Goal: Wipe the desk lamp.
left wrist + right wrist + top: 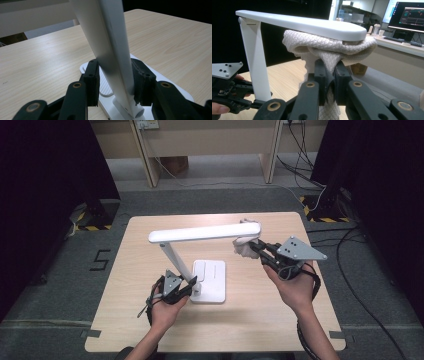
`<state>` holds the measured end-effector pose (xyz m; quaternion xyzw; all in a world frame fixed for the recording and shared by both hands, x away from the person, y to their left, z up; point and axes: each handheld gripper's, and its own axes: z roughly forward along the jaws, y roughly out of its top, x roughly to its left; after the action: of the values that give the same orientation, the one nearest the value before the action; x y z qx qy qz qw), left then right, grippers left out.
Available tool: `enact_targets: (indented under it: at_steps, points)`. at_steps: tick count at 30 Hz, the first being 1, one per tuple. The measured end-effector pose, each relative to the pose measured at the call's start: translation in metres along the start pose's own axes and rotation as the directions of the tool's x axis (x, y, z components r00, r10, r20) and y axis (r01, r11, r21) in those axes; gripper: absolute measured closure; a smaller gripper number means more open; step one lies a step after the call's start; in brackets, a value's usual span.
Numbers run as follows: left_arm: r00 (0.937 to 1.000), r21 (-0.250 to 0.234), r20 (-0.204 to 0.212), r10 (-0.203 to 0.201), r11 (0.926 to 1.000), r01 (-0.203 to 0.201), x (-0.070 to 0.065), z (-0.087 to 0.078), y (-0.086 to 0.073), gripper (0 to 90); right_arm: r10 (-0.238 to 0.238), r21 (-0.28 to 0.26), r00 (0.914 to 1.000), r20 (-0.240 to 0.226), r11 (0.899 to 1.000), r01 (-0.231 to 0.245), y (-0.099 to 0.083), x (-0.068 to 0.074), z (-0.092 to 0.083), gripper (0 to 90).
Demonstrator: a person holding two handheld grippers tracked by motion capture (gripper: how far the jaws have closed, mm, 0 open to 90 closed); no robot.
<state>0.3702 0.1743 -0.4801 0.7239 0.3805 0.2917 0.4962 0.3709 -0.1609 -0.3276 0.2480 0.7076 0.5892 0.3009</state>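
Black jaws of the right gripper (329,75) pinch a white cloth (329,47), pressed up against the underside of the lamp (205,233) head near its tip. Left gripper (116,82) has its pads clamped on either side of the lamp's slanted stem, low by the base. Lamp stands mid-table (270,320), with a hand (167,312) behind each gripper.

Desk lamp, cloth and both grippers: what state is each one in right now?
Desk lamp: upright on the table, head level, arm slanted.
Cloth: bunched, pressed against the lamp head's underside.
Left gripper: shut on the lamp's arm.
Right gripper: shut on the cloth.
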Motion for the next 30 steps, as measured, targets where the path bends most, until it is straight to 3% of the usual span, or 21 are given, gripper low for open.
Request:
enact_targets:
  at_steps: [9,24,30]
  points:
    - [1.0,0.0,-0.005,0.004,1.0,-0.004,-0.001,0.0,0.0,61.2,0.008,0.004,1.0,-0.006,1.0,-0.008,0.0,0.003,0.0,84.2]
    - [0.9999,0.005,-0.008,0.012,0.9999,-0.012,-0.001,0.001,0.0,62.2,-0.025,0.006,0.9992,-0.031,1.0,0.025,0.004,0.012,0.007,84.2]
    - [0.9999,0.004,-0.012,0.011,0.9999,-0.011,-0.001,0.001,-0.001,62.4,-0.01,0.01,0.9993,-0.036,1.0,0.01,0.005,0.015,0.008,84.2]
